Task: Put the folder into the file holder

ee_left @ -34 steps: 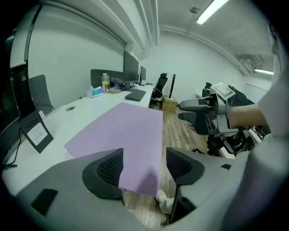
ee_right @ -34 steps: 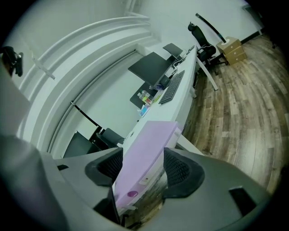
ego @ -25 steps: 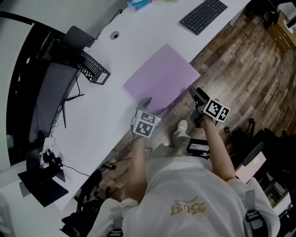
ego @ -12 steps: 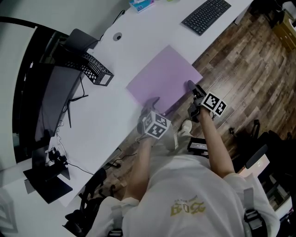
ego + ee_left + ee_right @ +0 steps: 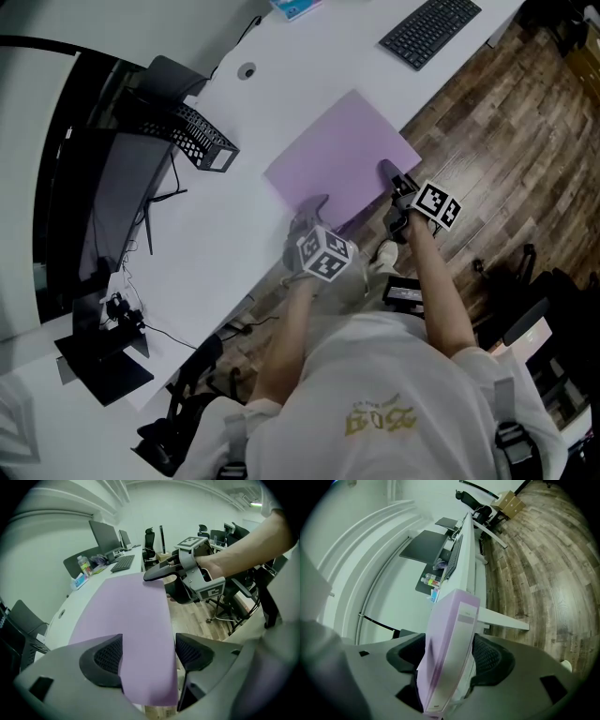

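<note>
A thick purple folder (image 5: 342, 155) lies flat on the white desk (image 5: 234, 234), its near corner past the desk's edge. My right gripper (image 5: 392, 178) is at the folder's right edge. In the right gripper view the spine (image 5: 452, 634) fills the gap between the pads, and the jaws have just been closing on it. My left gripper (image 5: 314, 208) is at the folder's near left corner. Its jaws (image 5: 147, 656) stand wide apart, with the purple cover (image 5: 126, 616) showing between them and no pad pressing on it. The black mesh file holder (image 5: 202, 145) stands at the back left.
A dark monitor (image 5: 103, 187) stands behind the file holder. A black keyboard (image 5: 429, 28) lies on the desk at the far right. Wooden floor (image 5: 506, 122) runs along the desk's right side, and office chairs (image 5: 208, 534) stand beyond it.
My right gripper has come in against the folder's right edge. My left gripper has rolled and settled lower at the folder's near left corner. The folder lies where it was.
</note>
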### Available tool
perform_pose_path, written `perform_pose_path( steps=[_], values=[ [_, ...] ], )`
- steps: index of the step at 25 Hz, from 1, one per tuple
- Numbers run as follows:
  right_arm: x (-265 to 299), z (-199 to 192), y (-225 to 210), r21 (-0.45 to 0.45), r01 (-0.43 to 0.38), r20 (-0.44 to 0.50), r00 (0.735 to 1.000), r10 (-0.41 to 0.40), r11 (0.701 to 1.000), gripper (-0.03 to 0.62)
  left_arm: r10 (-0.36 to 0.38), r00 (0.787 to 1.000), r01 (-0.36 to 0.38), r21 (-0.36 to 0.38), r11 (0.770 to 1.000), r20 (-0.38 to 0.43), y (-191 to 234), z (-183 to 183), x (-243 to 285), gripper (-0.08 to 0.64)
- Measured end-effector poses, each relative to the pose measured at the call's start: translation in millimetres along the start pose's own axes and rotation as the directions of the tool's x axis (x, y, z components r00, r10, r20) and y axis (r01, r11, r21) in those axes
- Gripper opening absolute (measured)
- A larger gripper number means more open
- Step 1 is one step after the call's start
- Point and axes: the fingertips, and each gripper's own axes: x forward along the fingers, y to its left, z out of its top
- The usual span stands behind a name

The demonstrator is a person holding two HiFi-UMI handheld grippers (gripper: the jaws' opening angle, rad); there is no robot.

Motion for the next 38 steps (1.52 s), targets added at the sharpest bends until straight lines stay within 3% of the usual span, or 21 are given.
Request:
perform_pose_path(
  steps=[7,14,20,26,38],
  values=[
    [7.7,-3.1,-2.8,0.039,-0.006,0.002,1.0,0.006,0.999,0.273,0.004,1.0,-0.004,-0.009,1.0,0.001,0.6,-1.1,4.3,0.354],
    [3.9,-0.7,0.5,0.14,-0.1,0.044,0.995,0.095,0.985,0.226,0.004,1.0,-0.003,-0.026,1.0,0.021,0.8,-1.7,2.5,0.354],
    [2.0,0.3,6.4,0.155,-0.135,0.057,0.99,0.127,0.979,0.21,0.007,0.999,-0.006,-0.029,1.0,0.035,2.3,-1.8,-0.5,0.35],
    [-3.5,6.7,31.8,0.091,-0.212,0.06,0.976,0.208,0.973,0.195,0.023,0.998,-0.021,-0.038,0.999,0.066,5.7,1.0,-8.6,0.351],
    [-12.8,4.4,71.9,0.001,-0.255,0.049,0.966,0.255,0.967,0.186,0.072,0.994,-0.068,-0.049,0.997,0.086,14.4,-1.0,-24.0,0.333]
  ],
)
